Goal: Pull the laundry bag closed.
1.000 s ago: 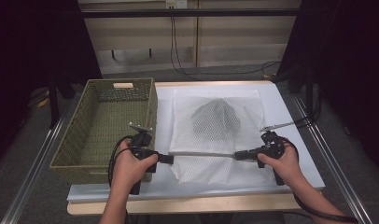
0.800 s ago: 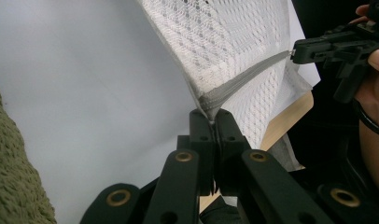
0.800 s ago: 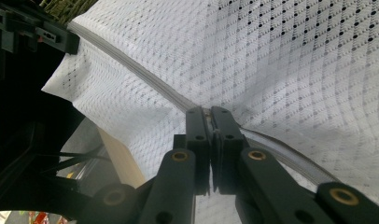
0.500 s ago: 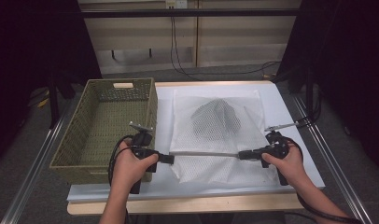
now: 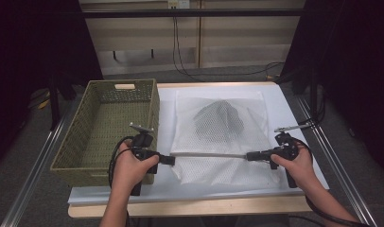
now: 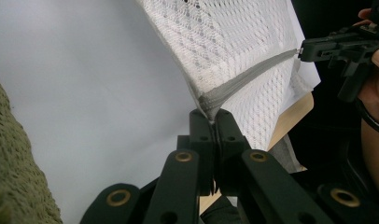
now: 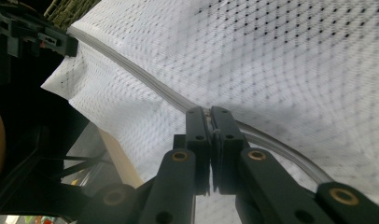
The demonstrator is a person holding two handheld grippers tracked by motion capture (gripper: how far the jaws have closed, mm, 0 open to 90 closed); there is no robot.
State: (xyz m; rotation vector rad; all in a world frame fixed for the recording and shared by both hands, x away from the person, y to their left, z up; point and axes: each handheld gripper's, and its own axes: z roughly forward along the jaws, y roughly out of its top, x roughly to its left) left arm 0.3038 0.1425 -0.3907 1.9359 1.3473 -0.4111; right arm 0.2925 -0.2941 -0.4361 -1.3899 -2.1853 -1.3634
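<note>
A white mesh bag (image 5: 218, 142) with a dark garment (image 5: 218, 120) inside lies on the white mat. Its grey zipper (image 5: 209, 154) runs taut along the near part of the bag, between the two grippers. My left gripper (image 5: 172, 160) is shut on the zipper's left end at the bag's corner (image 6: 214, 116). My right gripper (image 5: 249, 155) is shut on the zipper's right end, and its jaws (image 7: 210, 114) pinch the zipper strip (image 7: 131, 67). Each gripper view shows the other gripper farther off: the right gripper (image 6: 304, 49) and the left gripper (image 7: 71, 46).
An olive woven basket (image 5: 154, 109) stands just left of the bag, close behind my left hand. The white mat (image 5: 284, 109) covers the wooden table, whose front edge (image 5: 190, 207) is near. Metal rails run along both sides of the table.
My right gripper has slid a little to the right along the zipper line, so the taut grey strip between the grippers is longer. The left gripper has stayed put.
</note>
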